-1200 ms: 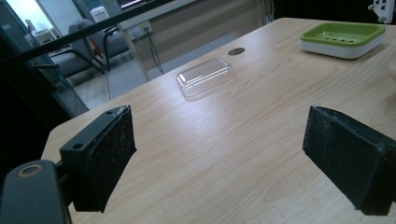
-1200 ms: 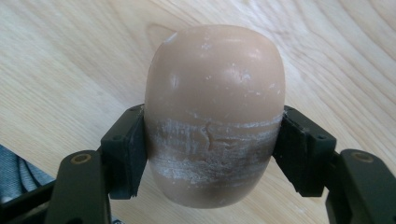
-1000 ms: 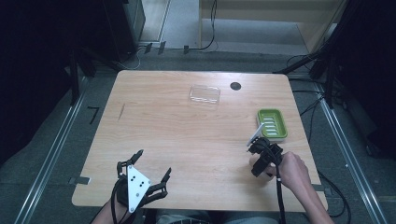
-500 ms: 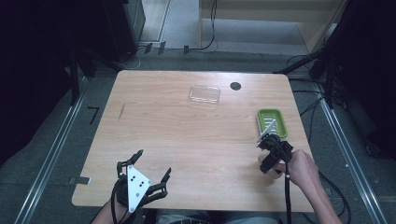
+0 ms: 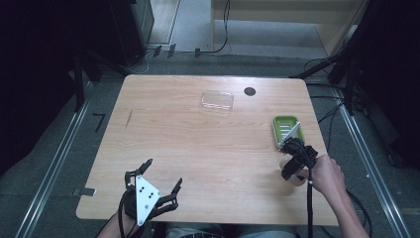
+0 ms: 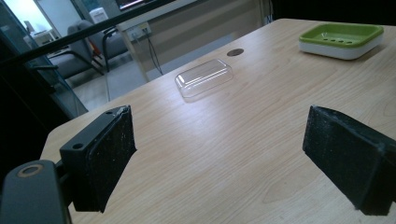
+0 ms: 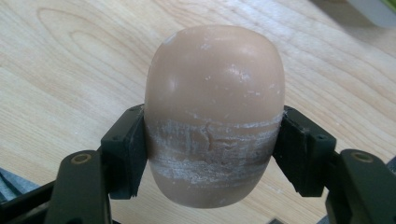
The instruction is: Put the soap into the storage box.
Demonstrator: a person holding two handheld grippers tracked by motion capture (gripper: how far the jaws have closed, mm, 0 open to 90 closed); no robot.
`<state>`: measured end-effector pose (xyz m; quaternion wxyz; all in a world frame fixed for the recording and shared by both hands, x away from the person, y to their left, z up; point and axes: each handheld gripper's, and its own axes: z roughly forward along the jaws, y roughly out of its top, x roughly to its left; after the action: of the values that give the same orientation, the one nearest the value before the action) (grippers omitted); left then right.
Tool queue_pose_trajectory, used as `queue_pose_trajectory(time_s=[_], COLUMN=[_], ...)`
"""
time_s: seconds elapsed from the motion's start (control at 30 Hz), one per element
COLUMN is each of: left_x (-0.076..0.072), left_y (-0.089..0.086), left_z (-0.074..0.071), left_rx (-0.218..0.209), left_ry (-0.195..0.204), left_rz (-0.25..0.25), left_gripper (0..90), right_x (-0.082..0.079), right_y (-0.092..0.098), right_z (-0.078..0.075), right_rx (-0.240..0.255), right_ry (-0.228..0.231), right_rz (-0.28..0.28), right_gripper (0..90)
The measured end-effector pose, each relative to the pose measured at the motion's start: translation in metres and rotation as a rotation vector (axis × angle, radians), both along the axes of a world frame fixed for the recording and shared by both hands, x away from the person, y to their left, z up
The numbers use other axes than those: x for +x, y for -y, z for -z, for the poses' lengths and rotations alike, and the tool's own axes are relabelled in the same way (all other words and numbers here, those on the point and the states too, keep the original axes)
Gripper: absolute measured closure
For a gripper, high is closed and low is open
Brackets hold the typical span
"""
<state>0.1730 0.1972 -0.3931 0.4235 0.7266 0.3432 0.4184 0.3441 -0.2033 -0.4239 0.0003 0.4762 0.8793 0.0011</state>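
A tan oval soap bar [image 7: 215, 112] is clamped between the two black jaws of my right gripper [image 7: 212, 154], just above the wooden table. From above, that right gripper [image 5: 291, 171] is near the table's right edge, just in front of a green soap dish [image 5: 285, 121], and its top plate overlaps the dish's near end. The green dish [image 6: 343, 38] looks empty in the left gripper view. My left gripper [image 5: 163, 173] rests at the front left, wide open, with bare wood between its pads [image 6: 109, 154].
A clear plastic lid [image 5: 217, 100] lies at the back middle of the table, also visible as the lid [image 6: 204, 78] beyond the left jaws. A small black hole [image 5: 249, 91] sits just right of it. Cables run on the floor behind and to the right.
My right hand has carried the soap a little to the right, closer to the green dish. The left gripper has stayed where it was.
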Motion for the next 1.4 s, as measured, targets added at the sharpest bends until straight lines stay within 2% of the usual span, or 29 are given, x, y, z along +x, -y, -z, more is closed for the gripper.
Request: queue_pose_trajectory(time_s=[0.27,0.77,1.4], left_x=[0.000,0.000,0.000], left_y=[0.001,0.001,0.000], left_z=[0.000,0.000,0.000], left_rx=[0.007,0.005,0.001], left_ry=[-0.003,-0.002,-0.001], left_rz=[0.003,0.001,0.001], left_gripper=[9.9,9.9,9.9], right_x=[0.009,0.028,0.052], right_y=[0.009,0.013,0.008], right_z=[-0.006,-0.018,-0.028], right_rx=[0.002,0.009,0.005], right_ry=[0.008,0.014,0.025], right_rz=[0.046,0.080,0.085], right_gripper=[33.5,33.5,33.5])
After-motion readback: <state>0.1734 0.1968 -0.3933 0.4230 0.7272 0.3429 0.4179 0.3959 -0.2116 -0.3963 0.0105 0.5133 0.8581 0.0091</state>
